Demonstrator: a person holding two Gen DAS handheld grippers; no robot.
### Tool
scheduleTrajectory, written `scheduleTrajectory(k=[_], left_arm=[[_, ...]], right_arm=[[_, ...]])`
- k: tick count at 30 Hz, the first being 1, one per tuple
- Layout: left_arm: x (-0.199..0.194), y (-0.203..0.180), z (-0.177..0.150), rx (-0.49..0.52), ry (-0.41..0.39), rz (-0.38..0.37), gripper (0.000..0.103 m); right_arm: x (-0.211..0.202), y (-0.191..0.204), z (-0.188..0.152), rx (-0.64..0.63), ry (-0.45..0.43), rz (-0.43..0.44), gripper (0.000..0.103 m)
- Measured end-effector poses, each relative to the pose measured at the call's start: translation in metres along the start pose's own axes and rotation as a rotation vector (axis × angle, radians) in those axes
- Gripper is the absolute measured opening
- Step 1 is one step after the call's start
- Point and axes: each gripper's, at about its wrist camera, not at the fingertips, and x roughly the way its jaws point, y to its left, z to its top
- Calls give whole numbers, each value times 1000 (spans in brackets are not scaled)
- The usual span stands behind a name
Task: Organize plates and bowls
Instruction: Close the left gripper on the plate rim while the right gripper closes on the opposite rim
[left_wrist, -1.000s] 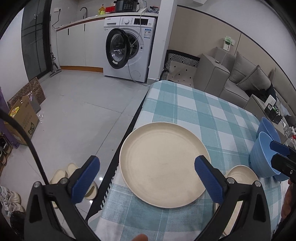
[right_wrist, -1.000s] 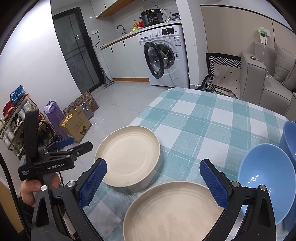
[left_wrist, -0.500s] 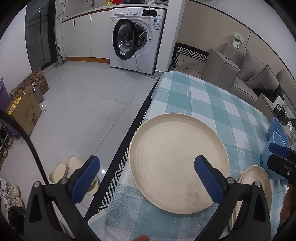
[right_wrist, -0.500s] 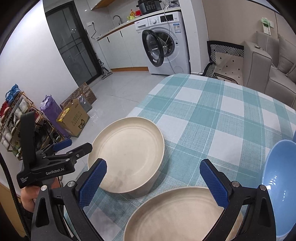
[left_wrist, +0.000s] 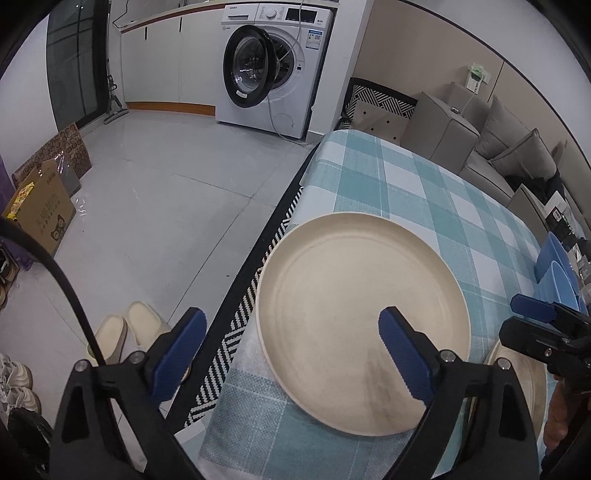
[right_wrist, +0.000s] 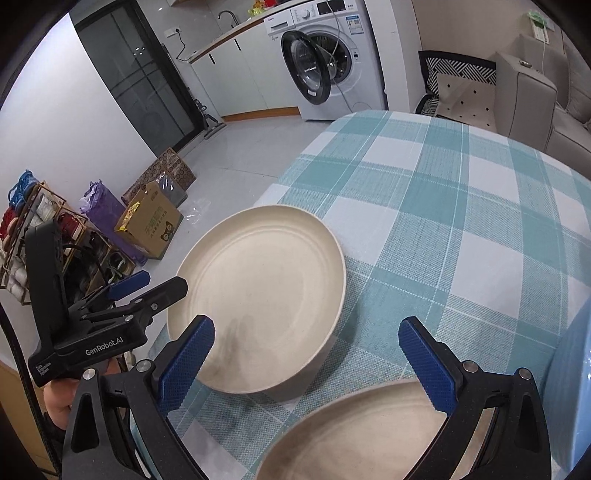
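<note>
On the near left corner of the table (left_wrist: 424, 184), over the checked teal cloth, sits the big cream plate (left_wrist: 354, 295), overhanging the edge a little; beside it, nearer the right gripper, lies a second cream plate (right_wrist: 369, 435), and at the right edge stand blue bowls (left_wrist: 557, 273). Looks matte, faintly speckled, round, with a flat well and a low upturned rim; probably light, stiff moulded ware rather than china, so likely not very fragile, yet smooth enough to slide on woven cloth. Best taken at the rim, one pad under the overhanging lip and one on top. Left gripper (left_wrist: 291, 350) closing, one blue ribbed pad above the plate's well, the other off the table edge, not pressing on anything. Right gripper (right_wrist: 314, 362) spread wide, nothing between its pads, poised above the second plate's rim.
</note>
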Motion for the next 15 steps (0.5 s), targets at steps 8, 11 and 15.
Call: scheduleTrajectory(k=[8,11,15], left_arm=[[9,7,-2,-31,14,-15,82],[11,8,-2,-36,11,-16,80],[16,9,-3,-33,28,-8,68]], right_arm=[[24,-2,1,14,56,1,91],[33,-2,1,13,77,-2,83],[45,-4,-1,15,109,-1,72]])
